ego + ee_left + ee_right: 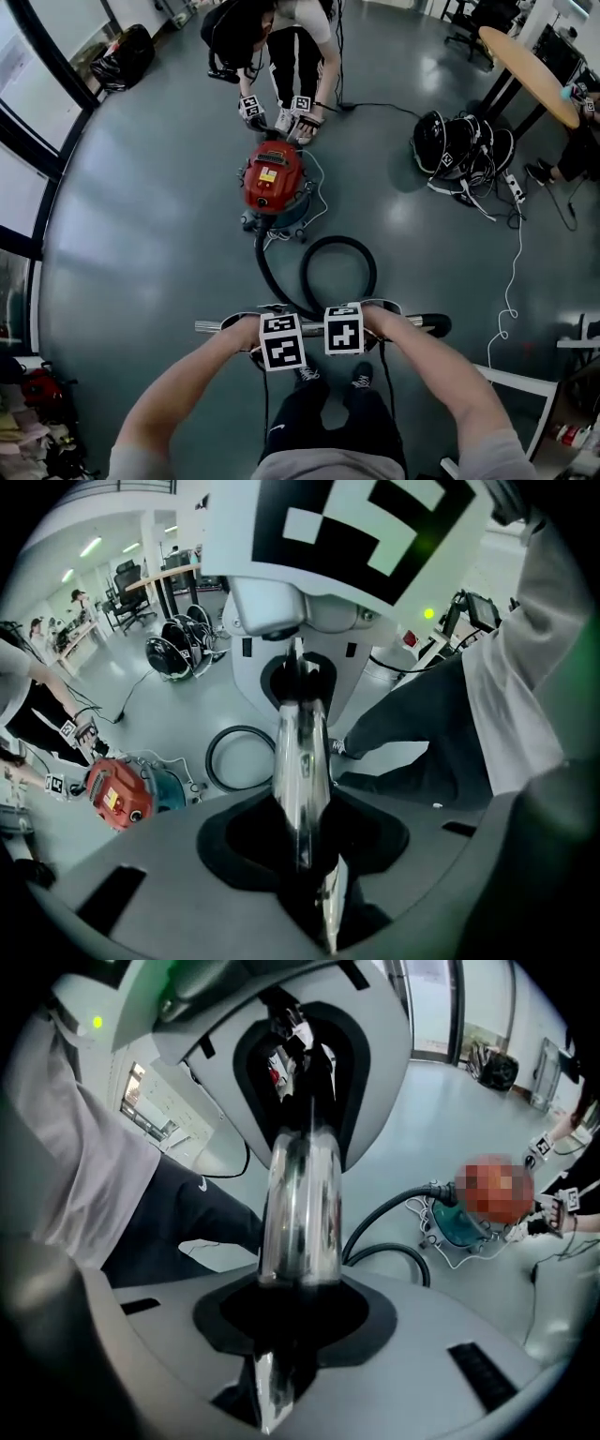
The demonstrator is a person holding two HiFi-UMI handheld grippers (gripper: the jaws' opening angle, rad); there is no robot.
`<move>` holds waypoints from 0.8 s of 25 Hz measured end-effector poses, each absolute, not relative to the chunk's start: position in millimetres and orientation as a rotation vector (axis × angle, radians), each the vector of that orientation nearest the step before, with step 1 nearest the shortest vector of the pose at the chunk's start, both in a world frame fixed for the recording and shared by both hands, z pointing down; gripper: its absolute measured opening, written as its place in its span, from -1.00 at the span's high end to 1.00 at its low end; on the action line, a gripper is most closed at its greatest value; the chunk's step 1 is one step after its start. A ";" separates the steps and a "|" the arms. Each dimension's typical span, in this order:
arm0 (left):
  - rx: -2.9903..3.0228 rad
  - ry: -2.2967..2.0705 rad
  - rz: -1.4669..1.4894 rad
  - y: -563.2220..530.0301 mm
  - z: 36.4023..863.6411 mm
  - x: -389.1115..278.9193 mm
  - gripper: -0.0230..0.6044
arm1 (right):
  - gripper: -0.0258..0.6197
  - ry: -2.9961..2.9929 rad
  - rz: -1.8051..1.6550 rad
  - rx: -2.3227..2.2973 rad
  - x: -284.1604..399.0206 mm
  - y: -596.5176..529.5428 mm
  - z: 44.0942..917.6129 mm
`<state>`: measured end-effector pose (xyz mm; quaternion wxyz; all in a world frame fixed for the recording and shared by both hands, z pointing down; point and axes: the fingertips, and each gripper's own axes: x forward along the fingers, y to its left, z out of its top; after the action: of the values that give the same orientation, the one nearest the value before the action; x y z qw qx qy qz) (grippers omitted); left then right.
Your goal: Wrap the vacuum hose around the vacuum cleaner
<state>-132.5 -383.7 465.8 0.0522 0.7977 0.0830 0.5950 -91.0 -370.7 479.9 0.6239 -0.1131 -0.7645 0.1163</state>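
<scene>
A red vacuum cleaner (pixel 272 178) stands on the grey floor ahead of me. Its black hose (pixel 265 272) runs toward me and curls into a loop (pixel 337 246). The hose ends in a chrome wand (pixel 211 326) held level in front of my legs. My left gripper (pixel 270 323) is shut on the wand (pixel 300 761), which runs through its dark pads. Beside it my right gripper (pixel 352 319) is shut on the same wand (pixel 300 1213). The vacuum (pixel 117 794) and hose loop (pixel 225 752) show at the left of the left gripper view. The right gripper view shows the hose (pixel 394 1213).
Another person (pixel 281 56) bends over the far side of the vacuum with two marker-cube grippers. A white cord (pixel 317 192) lies by the vacuum. Black helmets and bags (pixel 459 141) sit under a wooden table (pixel 530 70) at the right. A white cable (pixel 511 281) trails there too.
</scene>
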 end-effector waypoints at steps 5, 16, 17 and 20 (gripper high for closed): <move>2.409 0.152 1.757 -382.5 501.0 -129.1 0.43 | 0.58 -1.763 0.147 -0.296 -88.8 -379.3 510.0; 2.204 -0.212 1.546 -378.4 569.5 -91.9 0.43 | 0.05 -1.864 -0.341 -0.110 -32.2 -432.1 554.1; 2.190 -0.236 1.536 -378.9 572.8 -88.2 0.43 | 0.03 -1.862 -0.365 -0.091 -25.5 -436.3 552.9; 2.140 -0.320 1.494 -383.7 585.0 -78.9 0.43 | 0.00 -1.868 -0.449 -0.010 -7.4 -454.5 543.6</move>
<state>-78.9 -383.7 585.0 0.2532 0.7874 -0.1179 0.5495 -7.4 -454.5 543.6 0.5731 -0.0041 -0.7968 -0.1914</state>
